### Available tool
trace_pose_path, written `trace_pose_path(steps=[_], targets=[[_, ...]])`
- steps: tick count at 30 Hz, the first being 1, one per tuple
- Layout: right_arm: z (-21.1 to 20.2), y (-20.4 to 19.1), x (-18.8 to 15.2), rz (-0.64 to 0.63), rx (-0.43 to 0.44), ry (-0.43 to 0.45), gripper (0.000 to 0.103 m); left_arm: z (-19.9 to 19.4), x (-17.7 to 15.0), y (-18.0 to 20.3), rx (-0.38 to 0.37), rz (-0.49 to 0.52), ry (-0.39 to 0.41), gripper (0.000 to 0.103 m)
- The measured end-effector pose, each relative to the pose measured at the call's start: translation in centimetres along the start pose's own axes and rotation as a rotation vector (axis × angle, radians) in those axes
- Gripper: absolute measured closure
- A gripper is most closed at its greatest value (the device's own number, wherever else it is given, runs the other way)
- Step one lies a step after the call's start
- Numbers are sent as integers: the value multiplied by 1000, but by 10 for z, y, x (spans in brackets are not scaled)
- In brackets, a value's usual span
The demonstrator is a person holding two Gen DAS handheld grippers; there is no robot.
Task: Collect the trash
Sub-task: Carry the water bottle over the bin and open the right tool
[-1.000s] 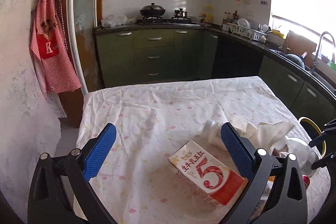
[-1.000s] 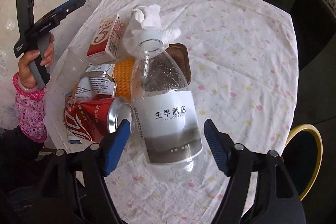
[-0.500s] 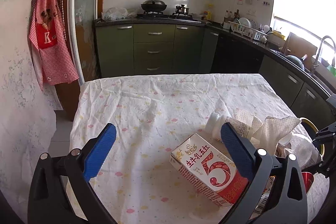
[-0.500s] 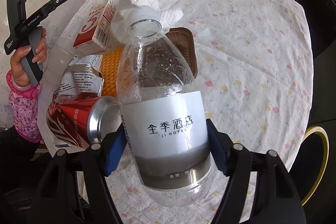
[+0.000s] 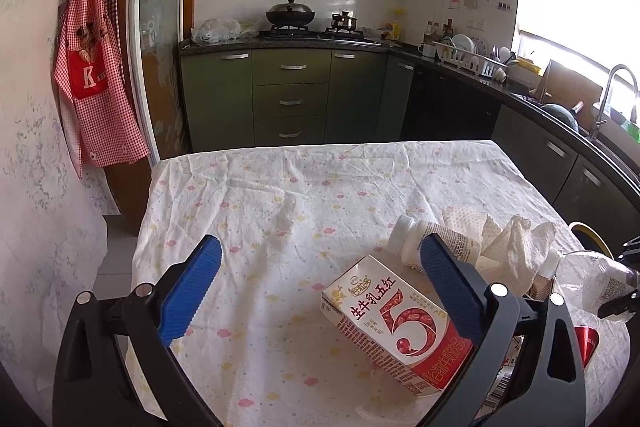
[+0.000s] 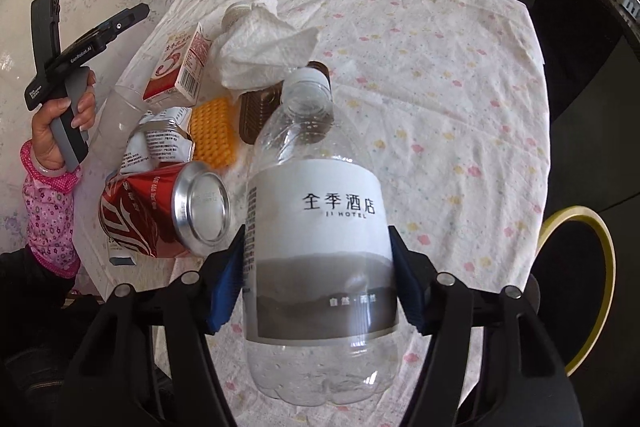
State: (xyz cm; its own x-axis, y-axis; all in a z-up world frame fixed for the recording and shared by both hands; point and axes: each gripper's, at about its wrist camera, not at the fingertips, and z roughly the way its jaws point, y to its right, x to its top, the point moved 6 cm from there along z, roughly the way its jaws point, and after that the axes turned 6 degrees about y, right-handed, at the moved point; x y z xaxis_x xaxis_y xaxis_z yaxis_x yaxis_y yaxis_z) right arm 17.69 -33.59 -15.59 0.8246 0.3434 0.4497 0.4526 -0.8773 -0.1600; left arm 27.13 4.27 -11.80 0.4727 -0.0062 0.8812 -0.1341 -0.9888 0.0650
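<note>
The right gripper (image 6: 316, 283) is closing on the clear plastic bottle (image 6: 316, 227) — its blue pads are pressing the white label from both sides, and the bottle is sitting between them at the near edge of the table (image 6: 460, 67), its open neck pointing toward the far side. So the step in hand is, by my reading, the first pick-up of the trash pile, with the grip just being settled. The left gripper (image 5: 320, 279) is hovering wide open and empty over the floral cloth, the milk carton (image 5: 394, 323) lying just beside its right finger. Compared with a second ago, the right jaws were standing apart from the bottle with gaps on both sides; now they are touching it, and the bottle is filling more of the right wrist view. The left view is also showing more of the small white bottle (image 5: 424, 239) behind the crumpled tissue (image 5: 508, 247). Next, the bottle is probably needing a firm squeeze and a lift clear of the crushed red can (image 6: 160, 211) touching its left side — then a carry toward the yellow-rimmed bin (image 6: 576, 287) on the floor to the right, if that is indeed the bin.
</note>
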Motion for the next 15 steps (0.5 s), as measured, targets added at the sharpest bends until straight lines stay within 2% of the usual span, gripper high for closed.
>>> trace_pose_path(steps=[10,15], targets=[[-46,13,-5,79,1,115,42,1,-1,1,1,3,-4,5],[-59,20,-5,102,7,143,42,1,-1,3,2,7,-5,5]])
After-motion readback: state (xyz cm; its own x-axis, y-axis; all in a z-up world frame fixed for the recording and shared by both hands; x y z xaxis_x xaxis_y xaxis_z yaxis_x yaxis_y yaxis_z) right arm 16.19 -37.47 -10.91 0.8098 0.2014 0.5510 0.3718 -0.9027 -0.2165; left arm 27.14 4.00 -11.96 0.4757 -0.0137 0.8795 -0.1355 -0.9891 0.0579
